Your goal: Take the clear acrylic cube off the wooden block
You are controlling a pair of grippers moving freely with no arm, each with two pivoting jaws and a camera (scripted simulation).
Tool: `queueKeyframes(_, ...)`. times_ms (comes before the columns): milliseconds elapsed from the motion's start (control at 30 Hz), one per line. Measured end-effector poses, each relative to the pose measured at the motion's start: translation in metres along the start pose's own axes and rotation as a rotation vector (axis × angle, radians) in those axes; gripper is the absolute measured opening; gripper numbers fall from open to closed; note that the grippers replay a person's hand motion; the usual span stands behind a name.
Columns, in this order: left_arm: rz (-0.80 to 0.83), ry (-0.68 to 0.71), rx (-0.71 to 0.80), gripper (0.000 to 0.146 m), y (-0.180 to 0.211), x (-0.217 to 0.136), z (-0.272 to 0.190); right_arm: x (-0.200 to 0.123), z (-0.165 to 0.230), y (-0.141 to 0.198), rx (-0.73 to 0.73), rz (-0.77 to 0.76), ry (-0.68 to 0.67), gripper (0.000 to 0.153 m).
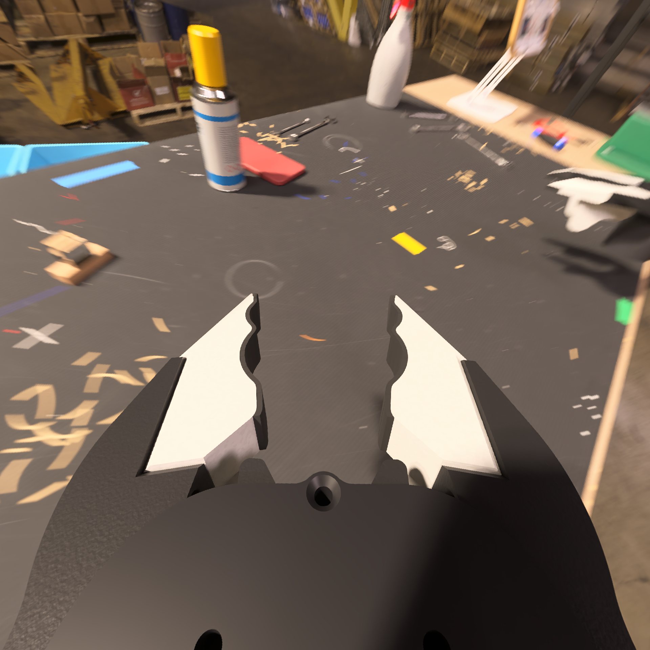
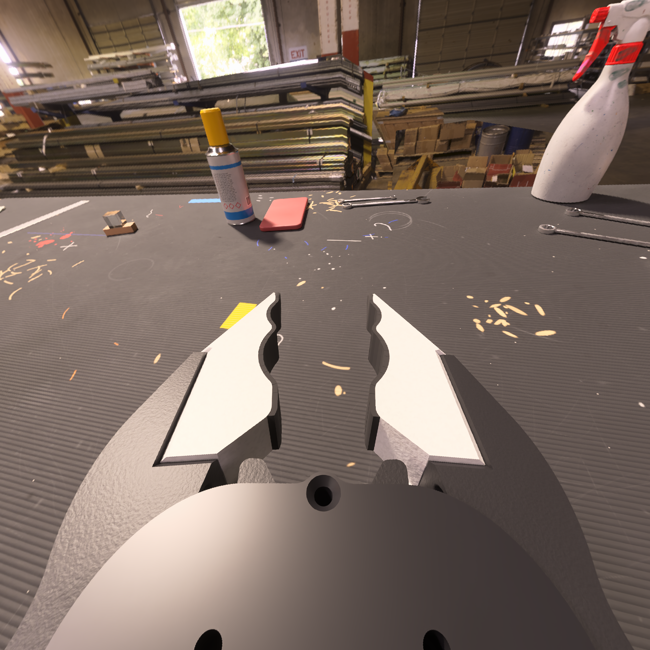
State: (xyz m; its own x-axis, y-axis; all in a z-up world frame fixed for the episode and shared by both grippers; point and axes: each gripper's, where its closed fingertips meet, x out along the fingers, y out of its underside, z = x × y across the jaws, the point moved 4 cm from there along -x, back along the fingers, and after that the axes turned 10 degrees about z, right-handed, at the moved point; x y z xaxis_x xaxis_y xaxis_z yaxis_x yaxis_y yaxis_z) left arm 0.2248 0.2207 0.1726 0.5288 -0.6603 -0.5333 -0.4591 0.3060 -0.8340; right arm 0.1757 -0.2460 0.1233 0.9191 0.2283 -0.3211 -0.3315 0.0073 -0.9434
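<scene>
The clear acrylic cube (image 2: 113,218) sits on a flat wooden block (image 2: 120,229) far off at the left of the dark mat in the right wrist view. In the blurred left wrist view the cube (image 1: 70,249) and the block (image 1: 88,265) lie to the left, ahead of my fingers. My left gripper (image 1: 324,296) is open and empty above the mat, right of the block. My right gripper (image 2: 323,294) is open and empty, well short of the block. The other gripper (image 1: 594,200) shows blurred at the right edge of the left wrist view.
A spray can with a yellow cap (image 2: 227,169) and a red flat case (image 2: 284,214) stand mid-table. A white spray bottle (image 2: 591,133) stands far right. Wrenches (image 2: 383,201) lie beyond. A blue bin (image 1: 52,154) is at far left. The table edge (image 1: 612,387) runs at right.
</scene>
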Motion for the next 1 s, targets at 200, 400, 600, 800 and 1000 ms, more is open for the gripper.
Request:
queueKeyframes(200, 0.204, -0.176, 0.294, 0.062, -0.048, 0.006, 0.119, -0.001, 0.008, -0.001, -0.02, 0.002, -0.048, 0.047)
queueKeyframes(400, 0.456, -0.011, 0.381, 0.062, -0.059, 0.075, 0.208, 0.006, 0.014, 0.004, 0.005, 0.024, -0.086, 0.046)
queueKeyframes(600, 0.564, 0.04, 0.39, 0.057, -0.057, 0.132, 0.259, 0.004, 0.027, -0.004, 0.106, 0.012, -0.165, 0.047)
queueKeyframes(800, 0.774, 0.026, 0.485, 0.05, -0.032, 0.166, 0.276, 0.009, 0.031, -0.002, 0.088, 0.022, -0.183, 0.047)
queueKeyframes(1000, 0.761, -0.054, 0.557, 0.036, -0.029, 0.173, 0.278, 0.014, 0.03, 0.003, 0.126, 0.046, -0.224, 0.047)
